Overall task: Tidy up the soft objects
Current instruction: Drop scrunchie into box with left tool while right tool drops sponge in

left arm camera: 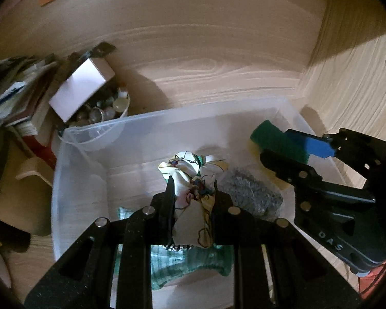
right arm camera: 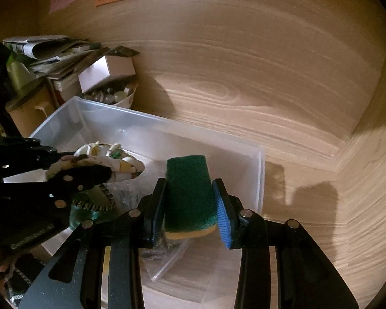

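A clear plastic bin [left arm camera: 72, 139] stands on the wooden surface and also shows in the right wrist view [right arm camera: 260, 164]. My left gripper [left arm camera: 193, 193] is shut on a bunched cream patterned cloth [left arm camera: 190, 177] and holds it over the bin; the cloth also shows in the right wrist view [right arm camera: 115, 164]. My right gripper [right arm camera: 190, 206] is shut on a green and yellow sponge [right arm camera: 189, 195], over the bin's right side; the sponge shows in the left wrist view [left arm camera: 275, 141]. In the bin lie a green cloth [left arm camera: 187, 262] and a grey knitted piece [left arm camera: 252, 193].
A bowl of small jars [left arm camera: 108, 108] with a white box [left arm camera: 82, 87] on top stands behind the bin's left corner. Stacked papers and books [left arm camera: 12, 95] lie at the left. Wooden walls [right arm camera: 244, 64] close in the back and right.
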`<state>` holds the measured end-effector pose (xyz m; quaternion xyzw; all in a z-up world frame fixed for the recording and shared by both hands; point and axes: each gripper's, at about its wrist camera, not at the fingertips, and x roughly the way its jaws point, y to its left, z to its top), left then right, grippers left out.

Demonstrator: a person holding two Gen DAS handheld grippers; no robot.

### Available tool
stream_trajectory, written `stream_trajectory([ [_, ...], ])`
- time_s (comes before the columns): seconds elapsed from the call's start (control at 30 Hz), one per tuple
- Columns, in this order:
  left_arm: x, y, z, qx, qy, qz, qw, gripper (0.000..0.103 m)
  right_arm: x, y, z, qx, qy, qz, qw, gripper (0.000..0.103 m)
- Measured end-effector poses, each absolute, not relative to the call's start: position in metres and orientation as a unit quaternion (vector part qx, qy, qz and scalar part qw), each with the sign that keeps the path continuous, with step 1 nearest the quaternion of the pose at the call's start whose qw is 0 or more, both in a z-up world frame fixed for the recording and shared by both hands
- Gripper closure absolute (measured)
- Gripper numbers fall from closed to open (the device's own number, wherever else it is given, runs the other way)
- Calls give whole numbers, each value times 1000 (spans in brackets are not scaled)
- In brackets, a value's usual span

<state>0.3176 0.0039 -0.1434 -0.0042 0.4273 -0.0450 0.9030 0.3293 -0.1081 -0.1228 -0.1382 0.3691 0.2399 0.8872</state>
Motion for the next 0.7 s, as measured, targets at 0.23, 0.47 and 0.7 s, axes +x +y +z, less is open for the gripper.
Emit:
stream_trajectory([
  [0.23,314,7,-141,-2,419,-37,907,57,330,-109,-122,-144,361,234,891,54],
  [0.47,295,11,-125,-3,391,-38,919,48,324,-117,-107,-137,340,227,902,33],
  [0.7,259,19,-95,-4,342,-37,939,41,297,-132,-77,-125,300,244,914,32],
])
